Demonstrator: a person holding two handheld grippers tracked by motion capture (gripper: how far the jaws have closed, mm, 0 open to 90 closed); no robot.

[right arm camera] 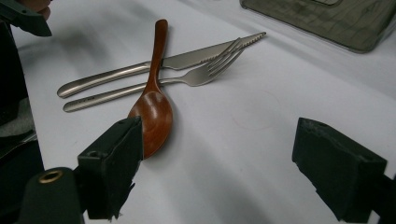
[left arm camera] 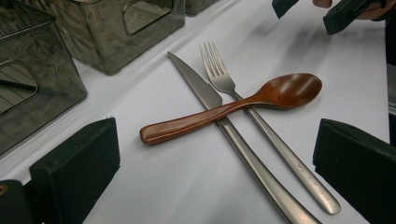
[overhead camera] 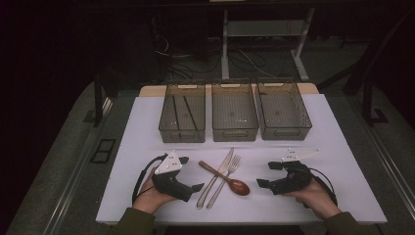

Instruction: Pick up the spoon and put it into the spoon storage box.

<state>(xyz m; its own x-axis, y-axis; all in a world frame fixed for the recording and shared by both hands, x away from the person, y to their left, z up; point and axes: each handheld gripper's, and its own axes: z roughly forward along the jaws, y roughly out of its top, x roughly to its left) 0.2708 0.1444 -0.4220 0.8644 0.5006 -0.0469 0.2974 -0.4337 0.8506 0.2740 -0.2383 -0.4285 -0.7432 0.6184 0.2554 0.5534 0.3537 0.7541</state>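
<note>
Evidently the approach step: both wide-open, empty claws, left claw (overhead camera: 190,173) and right claw (overhead camera: 267,174), flank the brown wooden spoon (overhead camera: 226,179); next, one must close on its handle

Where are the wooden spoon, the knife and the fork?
spoon (left arm camera: 289,89): left gripper view, on the bowl.
knife (left arm camera: 198,86): left gripper view, on the blade.
fork (right arm camera: 205,72): right gripper view, at the base of the tines.
</note>
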